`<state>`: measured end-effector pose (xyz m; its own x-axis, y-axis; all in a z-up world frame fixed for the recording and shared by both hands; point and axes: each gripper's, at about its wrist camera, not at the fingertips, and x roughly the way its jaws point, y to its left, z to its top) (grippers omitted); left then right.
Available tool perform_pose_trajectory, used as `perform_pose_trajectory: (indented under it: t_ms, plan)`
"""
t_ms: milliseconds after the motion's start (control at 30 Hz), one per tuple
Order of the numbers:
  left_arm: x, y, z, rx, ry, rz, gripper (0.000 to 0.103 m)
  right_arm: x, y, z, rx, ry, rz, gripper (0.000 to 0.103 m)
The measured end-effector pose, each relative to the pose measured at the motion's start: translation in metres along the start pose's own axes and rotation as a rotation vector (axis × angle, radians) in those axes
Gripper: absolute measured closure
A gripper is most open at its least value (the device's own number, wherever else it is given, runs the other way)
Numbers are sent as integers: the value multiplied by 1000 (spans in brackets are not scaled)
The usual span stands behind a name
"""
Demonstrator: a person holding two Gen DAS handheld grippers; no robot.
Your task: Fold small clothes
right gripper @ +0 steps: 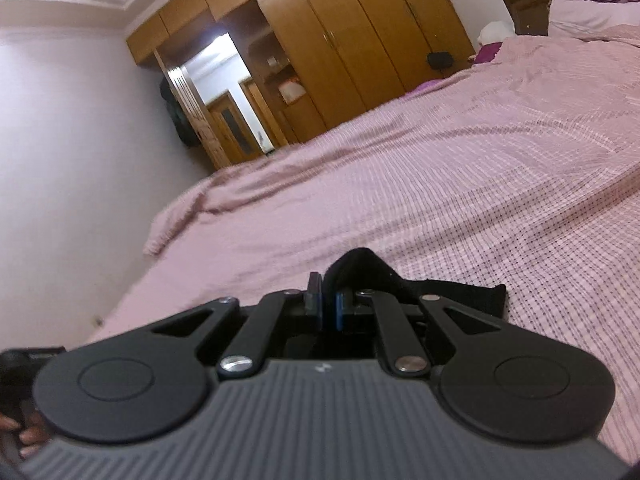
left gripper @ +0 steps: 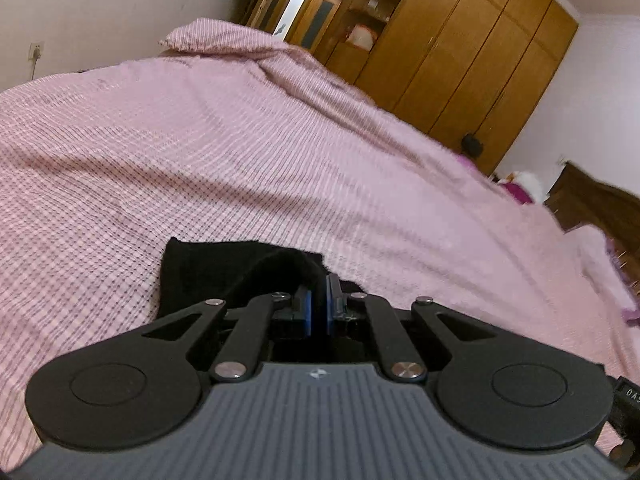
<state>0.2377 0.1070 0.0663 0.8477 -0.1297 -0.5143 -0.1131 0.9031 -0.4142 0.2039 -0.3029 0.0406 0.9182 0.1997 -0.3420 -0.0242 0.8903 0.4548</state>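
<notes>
— Where's the cloth relative to your left gripper (left gripper: 320,296)?

— The black garment (left gripper: 224,272) is pinched right at my fingertips. My left jaws are pressed together on its edge, the blue pads (left gripper: 307,312) nearly touching with a thin fold of black fabric caught at their tips. From there the piece spreads out to the left of and a little beyond my fingers, hanging just over the pink checked bedspread (left gripper: 200,140). A smaller bit of it peeks out on the right side of the jaws too

— And your right gripper (right gripper: 329,296)?

— Same story, mirrored. Its jaws are clamped on the black garment (right gripper: 368,268) as well: the fabric bunches up in a hump just past the fingertips and trails off to the right of them as a flat strip with a squared end, low over the bedspread (right gripper: 480,180)

— Can you tell whether the cloth touches the bed?

— Not for certain from either wrist view; it lies close above the cover and my own gripper body hides what is beneath it

— Anything else near the fingers?

— Only bedspread ahead, and the wooden wardrobe (left gripper: 460,52) far beyond it
</notes>
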Motion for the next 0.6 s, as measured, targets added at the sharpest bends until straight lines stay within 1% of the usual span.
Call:
perform_pose_trajectory:
  t_ms: [67, 200, 333, 367, 467, 600]
  plan:
    - [22, 2, -5, 19, 23, 31, 96, 14, -3, -9, -12, 16, -29, 94]
    - [63, 9, -16, 58, 72, 88, 96, 40, -16, -21, 2, 58, -84, 94]
    - [93, 19, -27, 87, 116, 111, 95, 63, -30, -36, 19, 112, -135, 94]
    - [97, 20, -29, 100, 116, 112, 95, 69, -34, -39, 26, 136, -141, 92]
    - [96, 14, -29, 170, 115, 108, 95, 75, -42, -47, 29, 182, -126, 95]
    - [89, 10, -24, 218, 126, 85, 94, 68, -50, -42, 81, 186, -83, 92]
